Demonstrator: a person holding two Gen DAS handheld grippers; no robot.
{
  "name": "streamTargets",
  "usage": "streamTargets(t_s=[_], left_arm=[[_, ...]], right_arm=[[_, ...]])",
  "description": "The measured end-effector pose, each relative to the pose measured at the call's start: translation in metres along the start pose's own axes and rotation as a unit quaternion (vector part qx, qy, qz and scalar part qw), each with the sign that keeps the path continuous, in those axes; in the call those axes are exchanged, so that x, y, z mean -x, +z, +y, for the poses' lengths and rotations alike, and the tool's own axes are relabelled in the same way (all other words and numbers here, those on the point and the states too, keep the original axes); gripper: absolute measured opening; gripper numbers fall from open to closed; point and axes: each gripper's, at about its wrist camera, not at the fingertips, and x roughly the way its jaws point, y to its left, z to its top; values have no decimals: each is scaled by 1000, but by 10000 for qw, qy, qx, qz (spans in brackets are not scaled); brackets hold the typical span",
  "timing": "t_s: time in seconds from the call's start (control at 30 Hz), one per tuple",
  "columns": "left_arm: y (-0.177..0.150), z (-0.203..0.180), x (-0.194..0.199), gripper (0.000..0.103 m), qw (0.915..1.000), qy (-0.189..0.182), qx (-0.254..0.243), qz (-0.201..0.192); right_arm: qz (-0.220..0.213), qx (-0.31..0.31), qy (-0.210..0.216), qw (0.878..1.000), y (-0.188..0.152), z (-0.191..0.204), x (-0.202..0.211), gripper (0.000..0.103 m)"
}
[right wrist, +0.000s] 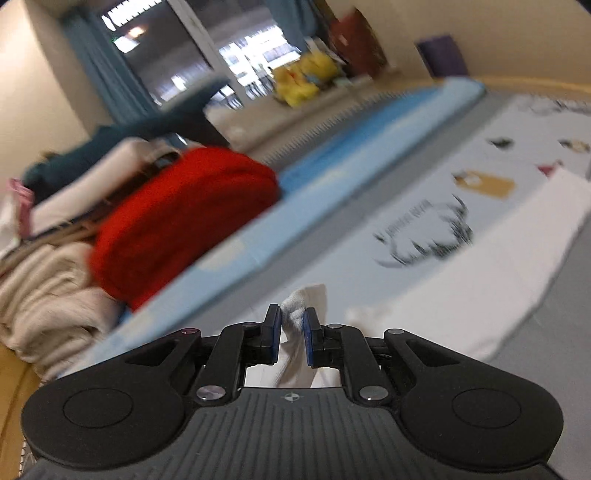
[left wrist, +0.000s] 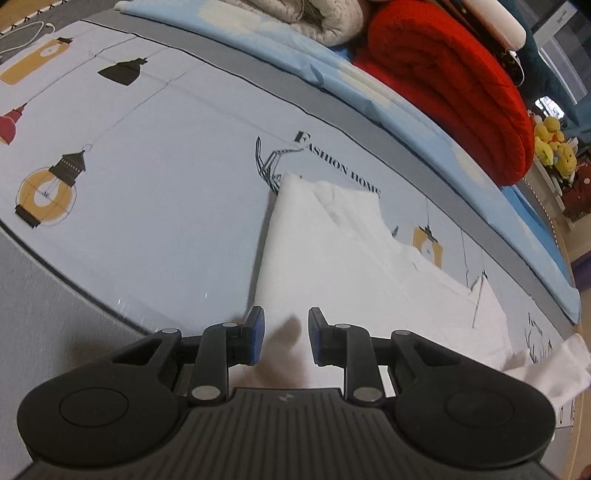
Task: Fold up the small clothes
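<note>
A white garment (left wrist: 332,251) lies spread on the printed pale-blue bed sheet (left wrist: 155,177). My left gripper (left wrist: 285,334) hovers low over its near edge, jaws open and empty. One white corner of the cloth (left wrist: 546,365) is lifted at the far right. In the right wrist view my right gripper (right wrist: 291,326) is shut on a bunched white cloth corner (right wrist: 299,310), held above the bed. The rest of the white garment (right wrist: 480,269) stretches away to the right. That view is blurred.
A rolled red blanket (left wrist: 454,81) and a beige blanket (left wrist: 317,18) sit on a light-blue cover (left wrist: 369,85) along the far side of the bed. Yellow plush toys (left wrist: 554,144) stand beyond. A white cable (left wrist: 26,33) lies far left.
</note>
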Motion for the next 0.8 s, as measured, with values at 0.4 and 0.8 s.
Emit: streamTargets(t_s=[0.4,0.8], left_arm=[[14,-3,-27,3,9989,129,-278,-350],[18,-10,8,16,9952,335,-491,-777]], right_arm=[[-732,-93,1672,9832,26,-4,25,13],[1220,-237,-1779,9762,-2,-58,-45,20]])
